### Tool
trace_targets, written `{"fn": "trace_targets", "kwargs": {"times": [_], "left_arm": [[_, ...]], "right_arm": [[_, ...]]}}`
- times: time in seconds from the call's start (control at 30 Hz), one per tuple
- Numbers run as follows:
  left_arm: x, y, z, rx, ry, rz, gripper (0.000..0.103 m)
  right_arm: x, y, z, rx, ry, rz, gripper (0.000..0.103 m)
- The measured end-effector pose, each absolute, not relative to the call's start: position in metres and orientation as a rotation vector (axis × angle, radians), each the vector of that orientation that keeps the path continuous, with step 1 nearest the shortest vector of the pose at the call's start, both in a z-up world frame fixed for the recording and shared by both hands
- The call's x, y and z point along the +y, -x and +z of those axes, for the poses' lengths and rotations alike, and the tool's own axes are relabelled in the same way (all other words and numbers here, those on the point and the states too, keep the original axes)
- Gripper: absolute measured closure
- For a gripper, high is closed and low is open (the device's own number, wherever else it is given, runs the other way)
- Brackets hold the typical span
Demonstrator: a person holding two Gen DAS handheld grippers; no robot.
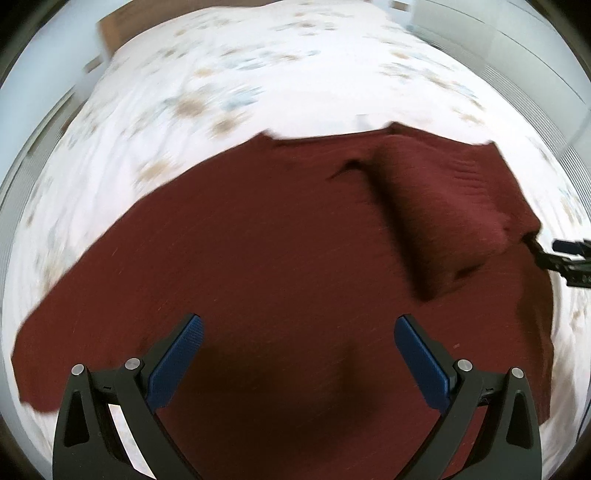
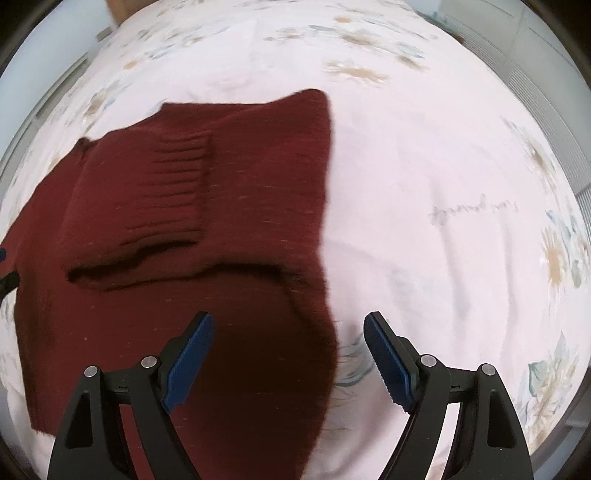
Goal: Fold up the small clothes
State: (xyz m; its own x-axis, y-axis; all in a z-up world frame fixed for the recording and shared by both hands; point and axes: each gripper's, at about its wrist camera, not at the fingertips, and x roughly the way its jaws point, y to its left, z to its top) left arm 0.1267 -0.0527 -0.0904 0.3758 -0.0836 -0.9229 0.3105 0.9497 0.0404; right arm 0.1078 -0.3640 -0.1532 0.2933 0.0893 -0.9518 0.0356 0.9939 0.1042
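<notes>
A dark red knit sweater (image 1: 266, 251) lies spread on a bed; it also shows in the right wrist view (image 2: 236, 206). One sleeve with a ribbed cuff (image 2: 173, 192) is folded over the body (image 1: 443, 221). My left gripper (image 1: 298, 334) is open and empty above the sweater's middle. My right gripper (image 2: 288, 332) is open and empty, its jaws straddling the sweater's right edge. The right gripper's tip shows at the right edge of the left wrist view (image 1: 570, 254).
The bed has a white sheet with a pale floral print (image 2: 443, 184), also in the left wrist view (image 1: 221, 81). A brown headboard (image 1: 118, 26) stands at the far end. White walls or cabinets (image 1: 517, 55) flank the bed.
</notes>
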Motion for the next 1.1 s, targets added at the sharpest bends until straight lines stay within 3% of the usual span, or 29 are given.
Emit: {"fn": "trace_targets", "kwargs": {"times": [0.3, 0.77, 0.8, 0.93, 1.0, 1.1], "left_arm": [[-0.153, -0.134, -0.101, 1.109, -0.417, -0.445, 0.001], [-0.231, -0.161, -0.155, 1.161, -0.605, -0.501, 0.002], [-0.235, -0.161, -0.158, 1.157, -0.628, -0.500, 0.005], [-0.246, -0.168, -0.164, 1.170, -0.633, -0.504, 0.036], [-0.248, -0.176, -0.166, 1.191, -0.621, -0.496, 0.046], [-0.247, -0.187, -0.166, 1.199, -0.600, -0.498, 0.074]], "right_arm": [[-0.382, -0.110, -0.171, 1.277, -0.093, -0.012, 0.019], [-0.389, -0.122, -0.182, 1.279, -0.124, 0.006, 0.019], [-0.390, -0.123, -0.183, 1.279, -0.126, 0.007, 0.019], [-0.388, -0.123, -0.183, 1.277, -0.126, 0.005, 0.019], [-0.388, -0.125, -0.182, 1.275, -0.124, 0.002, 0.019], [-0.384, -0.121, -0.180, 1.272, -0.120, 0.000, 0.019]]}}
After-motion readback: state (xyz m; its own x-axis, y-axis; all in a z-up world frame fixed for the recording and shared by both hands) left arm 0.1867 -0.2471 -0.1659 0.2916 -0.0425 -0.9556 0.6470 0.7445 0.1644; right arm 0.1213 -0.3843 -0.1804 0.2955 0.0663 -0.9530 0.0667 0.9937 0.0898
